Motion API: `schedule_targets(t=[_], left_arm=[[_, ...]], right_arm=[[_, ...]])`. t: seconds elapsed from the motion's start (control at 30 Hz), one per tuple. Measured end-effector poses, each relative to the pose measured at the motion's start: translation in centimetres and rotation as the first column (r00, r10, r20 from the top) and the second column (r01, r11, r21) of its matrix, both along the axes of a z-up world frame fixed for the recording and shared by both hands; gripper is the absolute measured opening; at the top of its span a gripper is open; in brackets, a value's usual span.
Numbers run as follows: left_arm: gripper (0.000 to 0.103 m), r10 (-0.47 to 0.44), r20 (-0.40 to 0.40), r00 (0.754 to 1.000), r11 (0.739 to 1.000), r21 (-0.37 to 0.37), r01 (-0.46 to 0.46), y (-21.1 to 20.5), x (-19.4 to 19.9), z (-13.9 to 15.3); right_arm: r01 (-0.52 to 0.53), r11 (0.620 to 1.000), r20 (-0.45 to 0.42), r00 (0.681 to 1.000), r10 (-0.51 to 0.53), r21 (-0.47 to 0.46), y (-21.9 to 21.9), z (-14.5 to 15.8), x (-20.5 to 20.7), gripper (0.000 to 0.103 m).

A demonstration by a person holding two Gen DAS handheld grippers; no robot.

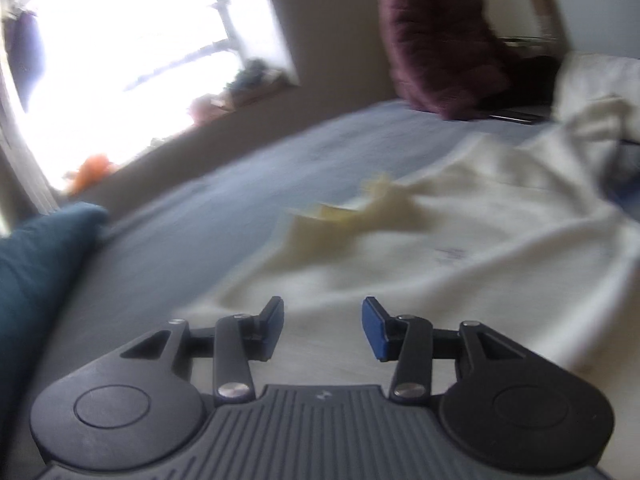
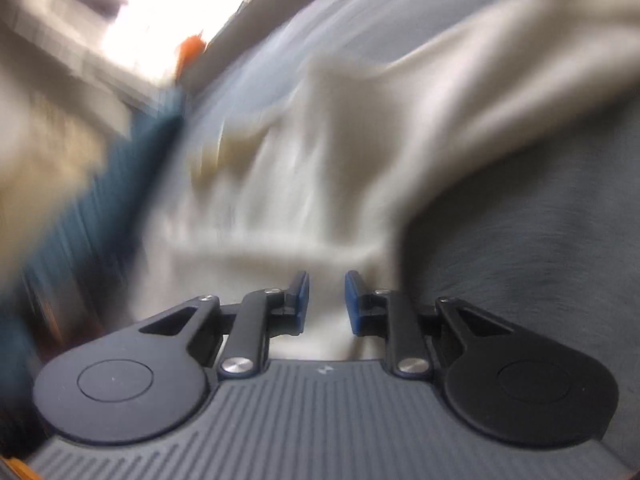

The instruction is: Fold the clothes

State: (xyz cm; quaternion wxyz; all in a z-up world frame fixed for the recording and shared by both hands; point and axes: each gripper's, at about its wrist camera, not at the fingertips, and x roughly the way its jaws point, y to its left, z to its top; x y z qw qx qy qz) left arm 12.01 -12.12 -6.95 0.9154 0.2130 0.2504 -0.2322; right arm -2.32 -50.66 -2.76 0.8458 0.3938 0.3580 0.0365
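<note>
cream garment [image 1: 460,240] rumpled on the grey-blue bed [image 1: 224,208]
teal pillow [image 1: 36,264] at left; left tongs [image 1: 323,330] spread, pinching nothing (faint print, unreadable); right tongs [image 2: 327,304] narrowly parted over blurred cloth, pads not visibly pressing it.

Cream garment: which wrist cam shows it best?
Left wrist. The cream garment is only mildly blurred there, spread rumpled over the grey-blue bed cover, with a yellowish patch showing. The right wrist view shows the same cloth close up but heavily motion-smeared, so its edges and folds are unreadable.
</note>
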Motion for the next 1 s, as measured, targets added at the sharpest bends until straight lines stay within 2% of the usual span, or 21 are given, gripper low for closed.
schedule_targets(t=[0.03, 0.1, 0.13, 0.23, 0.37, 0.4, 0.43, 0.5, 0.57, 0.63, 0.73, 0.8, 0.93, 1.0], left_arm=[[0.045, -0.026, -0.026, 0.999, 1.000, -0.006, 0.026, -0.3, -0.8, -0.2], [0.045, -0.070, -0.061, 0.996, 0.998, -0.007, 0.070, -1.3, -2.2, -0.8], [0.045, -0.094, -0.077, 0.993, 0.996, -0.005, 0.094, -1.8, -2.5, -1.3], [0.045, -0.128, -0.101, 0.987, 0.991, 0.020, 0.130, -3.1, -3.6, -2.5], [0.045, -0.115, -0.116, 0.987, 0.992, 0.043, 0.121, -4.1, -4.0, -3.7], [0.045, -0.108, -0.118, 0.987, 0.993, 0.040, 0.113, -4.1, -4.0, -3.7], [0.045, -0.100, -0.125, 0.987, 0.994, 0.036, 0.105, -4.1, -4.0, -3.7], [0.046, -0.084, -0.137, 0.987, 0.996, 0.029, 0.089, -4.1, -4.0, -3.6], [0.046, -0.071, -0.142, 0.987, 0.997, 0.029, 0.076, -4.0, -4.1, -3.4], [0.046, -0.061, -0.144, 0.988, 0.997, 0.027, 0.066, -4.0, -4.2, -3.4], [0.046, -0.046, -0.147, 0.988, 0.998, 0.024, 0.050, -4.0, -4.2, -3.4], [0.047, -0.036, -0.150, 0.988, 0.999, 0.023, 0.040, -4.2, -4.1, -3.4], [0.047, -0.023, -0.157, 0.987, 1.000, 0.017, 0.026, -4.2, -4.0, -3.4], [0.047, -0.018, -0.163, 0.987, 1.000, 0.009, 0.020, -4.1, -4.0, -3.4]], right_arm=[[0.084, 0.996, 0.016, 0.996, -0.085, 0.020, -1.8, 0.3, -0.9, 0.021], [0.255, 0.966, 0.032, 0.966, -0.256, 0.042, -5.6, 0.8, -2.8, 0.027], [0.339, 0.939, 0.031, 0.940, -0.341, 0.049, -7.6, 0.9, -3.7, 0.028], [0.567, 0.822, 0.044, 0.821, -0.570, 0.052, -12.8, 1.1, -6.3, 0.030], [0.724, 0.685, 0.058, 0.683, -0.728, 0.081, -17.6, 1.3, -8.0, 0.033], [0.736, 0.671, 0.074, 0.667, -0.742, 0.090, -18.5, 1.6, -8.1, 0.033], [0.736, 0.670, 0.085, 0.665, -0.742, 0.101, -19.3, 1.8, -8.0, 0.033], [0.761, 0.639, 0.104, 0.630, -0.769, 0.115, -20.4, 2.2, -7.8, 0.034], [0.759, 0.639, 0.120, 0.627, -0.769, 0.129, -21.3, 2.4, -7.3, 0.034], [0.757, 0.647, 0.090, 0.641, -0.763, 0.092, -21.7, 1.7, -6.3, 0.036], [0.757, 0.645, 0.023, 0.646, -0.763, 0.105, -21.5, 0.1, -5.8, 0.036], [0.742, 0.664, -0.006, 0.667, -0.745, 0.095, -20.9, -0.8, -5.1, 0.036], [0.760, 0.647, -0.016, 0.649, -0.760, 0.063, -21.1, -1.6, -3.9, 0.035], [0.750, 0.660, -0.003, 0.661, -0.751, 0.027, -21.1, -1.3, -3.3, 0.010]])
